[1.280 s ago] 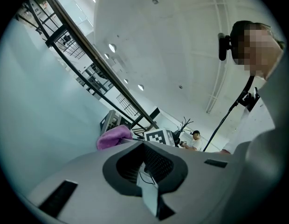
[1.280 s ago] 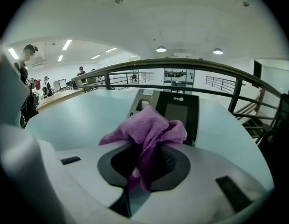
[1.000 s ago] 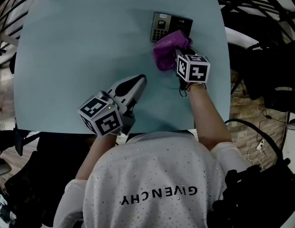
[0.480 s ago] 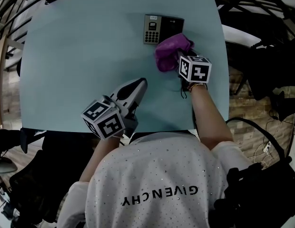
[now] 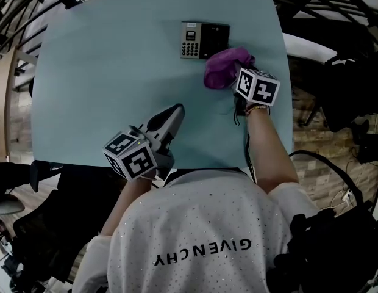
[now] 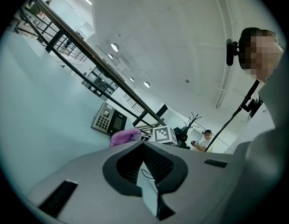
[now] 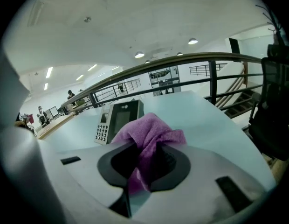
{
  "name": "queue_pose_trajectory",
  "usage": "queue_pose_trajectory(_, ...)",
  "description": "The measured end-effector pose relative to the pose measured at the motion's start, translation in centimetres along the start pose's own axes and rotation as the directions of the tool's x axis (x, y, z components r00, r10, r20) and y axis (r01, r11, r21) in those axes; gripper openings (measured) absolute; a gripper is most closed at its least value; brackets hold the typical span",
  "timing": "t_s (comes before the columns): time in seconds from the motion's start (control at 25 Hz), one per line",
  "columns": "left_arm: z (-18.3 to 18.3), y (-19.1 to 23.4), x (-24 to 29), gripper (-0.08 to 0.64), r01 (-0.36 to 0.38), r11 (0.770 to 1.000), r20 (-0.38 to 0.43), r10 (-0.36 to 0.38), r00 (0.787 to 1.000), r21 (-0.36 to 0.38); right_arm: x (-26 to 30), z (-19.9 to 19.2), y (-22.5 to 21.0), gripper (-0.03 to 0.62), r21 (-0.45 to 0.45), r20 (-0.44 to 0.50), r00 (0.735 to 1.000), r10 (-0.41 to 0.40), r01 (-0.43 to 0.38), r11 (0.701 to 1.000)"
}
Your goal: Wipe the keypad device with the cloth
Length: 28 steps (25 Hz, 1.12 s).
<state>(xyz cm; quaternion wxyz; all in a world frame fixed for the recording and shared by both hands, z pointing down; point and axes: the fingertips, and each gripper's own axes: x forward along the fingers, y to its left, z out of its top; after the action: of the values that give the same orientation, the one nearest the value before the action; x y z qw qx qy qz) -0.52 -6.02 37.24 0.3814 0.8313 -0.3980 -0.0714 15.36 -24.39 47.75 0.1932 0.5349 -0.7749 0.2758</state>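
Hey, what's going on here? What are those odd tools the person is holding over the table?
A person at a light blue table holds a hand tool in each hand to clean a keypad device. The right gripper has its fingers clamped on a bunched purple cloth, right by the device's dark screen end; actual contact is hard to tell. The left gripper is empty, fingers together, near the person's side of the table, away from the device.

Keypad device (image 5: 204,39) at the table's (image 5: 103,72) far edge; cloth (image 5: 223,69) just beside it, right and nearer. Left claw (image 5: 172,115) well apart, nearer.
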Motion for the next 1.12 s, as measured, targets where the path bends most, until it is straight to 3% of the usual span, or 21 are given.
queue_pose_trajectory(0.16, 0.0, -0.1, -0.7, 0.0, -0.045, 0.999, 0.009, 0.045, 0.999, 0.002, -0.8, 5.1, -1.0, 0.061, -0.004, 0.118, 0.993, 0.017, -0.016, 1.0)
queue_pose_trajectory(0.4, 1.6, -0.8, -2.9, 0.0, -0.138, 0.989, 0.113, 0.131, 0.985, 0.056, 0.2, 10.5, -2.2, 0.061, 0.012, 0.254, 0.966, 0.051, -0.056, 0.998)
queue_pose_trajectory(0.68, 1.9, -0.6, -5.2, 0.0, -0.219, 0.975, 0.182, 0.211, 0.96, 0.027, 2.4, 10.8, -1.2, 0.061, 0.047, 0.266, 0.957, 0.117, -0.134, 0.99)
queue_pose_trajectory(0.84, 1.2, -0.5, -5.1, 0.0, -0.255, 0.967, 0.172, 0.249, 0.953, 0.015, 3.2, 10.6, -0.3, 0.061, 0.002, 0.256, 0.955, 0.151, -0.157, 0.988)
queue_pose_trajectory(1.12, 0.6, -0.9, -4.3, 0.0, -0.258, 0.966, 0.165, 0.253, 0.953, 0.01, 3.4, 8.6, 0.7, 0.061, -0.091, 0.205, 0.963, 0.176, -0.16, 0.983)
